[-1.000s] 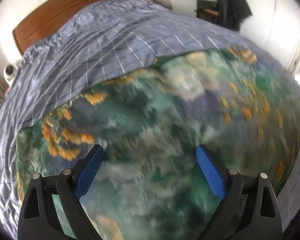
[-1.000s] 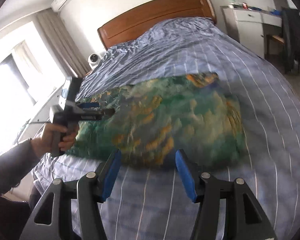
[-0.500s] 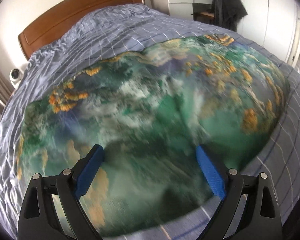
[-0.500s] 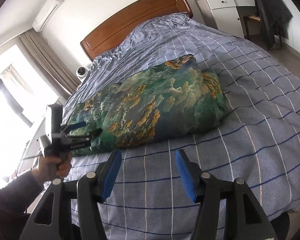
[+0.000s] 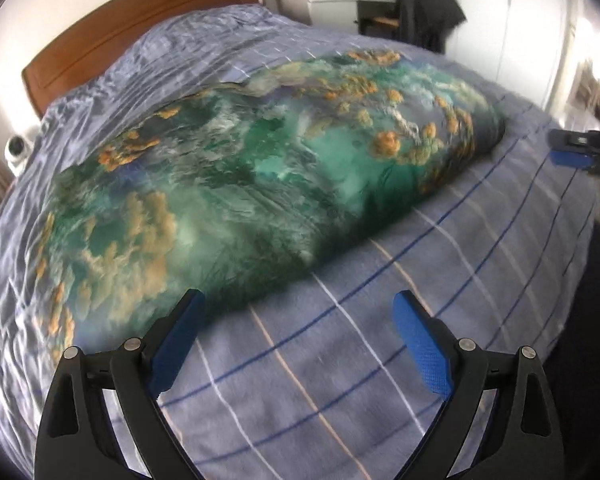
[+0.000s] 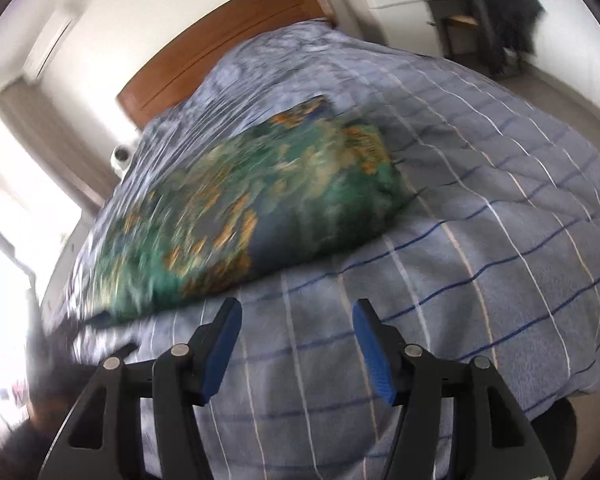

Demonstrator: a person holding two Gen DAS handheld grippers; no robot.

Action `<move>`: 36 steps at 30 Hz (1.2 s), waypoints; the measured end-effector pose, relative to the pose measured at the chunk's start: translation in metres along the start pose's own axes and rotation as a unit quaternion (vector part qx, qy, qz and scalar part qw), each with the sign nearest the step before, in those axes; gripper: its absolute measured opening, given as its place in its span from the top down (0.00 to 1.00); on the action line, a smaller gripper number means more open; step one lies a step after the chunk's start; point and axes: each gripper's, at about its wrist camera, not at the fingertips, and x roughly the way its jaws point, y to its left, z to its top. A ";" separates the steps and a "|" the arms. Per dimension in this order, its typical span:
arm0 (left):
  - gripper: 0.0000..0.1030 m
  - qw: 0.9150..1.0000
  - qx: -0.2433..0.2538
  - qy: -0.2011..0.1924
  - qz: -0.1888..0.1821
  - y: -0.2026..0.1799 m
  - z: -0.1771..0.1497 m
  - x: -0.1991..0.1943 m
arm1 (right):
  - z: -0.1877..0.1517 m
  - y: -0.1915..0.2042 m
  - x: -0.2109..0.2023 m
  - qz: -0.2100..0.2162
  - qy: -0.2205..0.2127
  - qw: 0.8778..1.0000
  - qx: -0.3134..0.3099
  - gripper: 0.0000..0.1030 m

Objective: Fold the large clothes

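No readable writing. Green garment (image 5: 260, 184) folded on bed (image 5: 440, 280). Left tool (image 5: 296, 340) released; right tool (image 6: 296, 340) opening, nothing between.

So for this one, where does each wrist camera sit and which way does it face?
Left wrist: on the left gripper, above the near bed edge, angled down at the green printed garment; its open fingers show, with the right gripper at frame right.
Right wrist: on the right gripper, facing the garment and striped bedcover; its jaws are opening, with nothing between them.
Shared: garment, bedcover, wooden headboard.
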 end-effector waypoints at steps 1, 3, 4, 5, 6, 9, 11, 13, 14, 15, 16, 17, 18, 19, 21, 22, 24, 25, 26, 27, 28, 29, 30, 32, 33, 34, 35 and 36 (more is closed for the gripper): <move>0.08 1.000 -0.009 -0.004 -0.002 0.003 0.001 -0.005 | 0.004 -0.005 0.002 0.004 -0.005 1.000 0.018 0.39; 0.08 1.000 -0.022 -0.010 -0.003 0.008 0.002 -0.012 | 0.016 -0.017 0.011 0.023 -0.015 0.998 0.060 0.38; 0.08 0.999 -0.032 -0.013 -0.002 0.012 0.004 -0.016 | 0.022 -0.022 0.018 0.030 -0.016 0.996 0.079 0.36; 0.08 0.999 -0.037 -0.015 -0.003 0.013 0.003 -0.019 | 0.025 -0.025 0.023 0.036 -0.014 0.995 0.092 0.36; 0.08 0.999 -0.043 -0.016 -0.004 0.015 0.003 -0.021 | 0.030 -0.031 0.035 0.043 -0.010 0.993 0.114 0.36; 0.08 0.998 -0.055 -0.014 -0.003 0.019 0.007 -0.024 | 0.039 -0.042 0.068 0.046 -0.002 0.985 0.165 0.36; 0.08 0.999 -0.053 -0.014 0.002 0.021 0.009 -0.028 | 0.042 -0.047 0.087 0.041 0.004 0.980 0.194 0.34; 0.08 0.999 -0.048 -0.013 0.008 0.021 0.014 -0.031 | 0.043 -0.049 0.098 0.050 -0.007 0.974 0.219 0.33; 0.08 0.999 -0.046 -0.013 0.009 0.022 0.017 -0.034 | 0.042 -0.049 0.102 0.051 -0.015 0.972 0.229 0.33; 0.08 0.999 -0.042 -0.013 0.009 0.022 0.022 -0.037 | 0.041 -0.050 0.104 0.054 -0.023 0.969 0.239 0.33; 0.08 0.999 -0.038 -0.013 0.009 0.022 0.028 -0.039 | 0.038 -0.052 0.106 0.058 -0.032 0.966 0.249 0.34; 0.08 0.999 -0.034 -0.013 0.010 0.022 0.033 -0.040 | 0.036 -0.053 0.107 0.058 -0.041 0.964 0.255 0.35; 0.08 0.999 -0.029 -0.013 0.010 0.021 0.039 -0.041 | 0.034 -0.053 0.107 0.057 -0.048 0.964 0.254 0.43; 0.08 1.000 -0.022 -0.013 0.011 0.019 0.047 -0.043 | 0.033 -0.051 0.106 0.051 -0.054 0.966 0.249 0.50; 0.08 1.000 -0.004 -0.012 0.007 0.012 0.069 -0.046 | 0.031 -0.046 0.103 0.042 -0.065 0.969 0.233 0.58; 0.08 1.000 0.004 -0.014 0.005 0.008 0.080 -0.048 | 0.030 -0.040 0.100 0.035 -0.073 0.972 0.220 0.63; 0.07 1.000 0.019 -0.020 -0.002 0.000 0.103 -0.052 | 0.032 -0.028 0.092 0.019 -0.089 0.978 0.186 0.68; 0.07 0.999 0.026 -0.017 -0.011 -0.003 0.116 -0.052 | 0.034 -0.021 0.088 0.012 -0.098 0.981 0.167 0.70; 0.07 0.999 0.032 -0.012 -0.020 -0.007 0.128 -0.052 | 0.035 -0.011 0.082 0.004 -0.110 0.984 0.140 0.71; 0.07 0.999 0.036 -0.006 -0.029 -0.011 0.138 -0.051 | 0.036 -0.006 0.077 -0.002 -0.118 0.986 0.121 0.71; 0.07 0.998 0.041 0.002 -0.042 -0.017 0.156 -0.049 | 0.037 0.003 0.071 -0.007 -0.127 0.987 0.100 0.72; 0.07 0.998 0.044 0.008 -0.051 -0.021 0.166 -0.047 | 0.039 0.014 0.066 -0.013 -0.137 0.987 0.076 0.72; 0.07 0.997 0.046 0.017 -0.063 -0.025 0.178 -0.043 | 0.040 0.022 0.060 -0.017 -0.146 0.988 0.056 0.72; 0.07 0.995 0.046 0.034 -0.086 -0.033 0.206 -0.033 | 0.040 0.038 0.046 -0.027 -0.164 0.986 0.009 0.72; 0.07 0.993 0.045 0.042 -0.097 -0.036 0.215 -0.029 | 0.039 0.053 0.040 -0.033 -0.176 0.984 -0.026 0.72; 0.07 0.990 0.047 0.061 -0.115 -0.040 0.230 -0.021 | 0.040 0.063 0.035 -0.037 -0.183 0.981 -0.049 0.72; 0.07 0.988 0.048 0.076 -0.128 -0.043 0.238 -0.015 | 0.038 0.075 0.030 -0.041 -0.191 0.978 -0.076 0.72; 0.08 0.985 0.049 0.092 -0.141 -0.045 0.246 -0.009 | 0.035 0.090 0.025 -0.043 -0.199 0.973 -0.108 0.72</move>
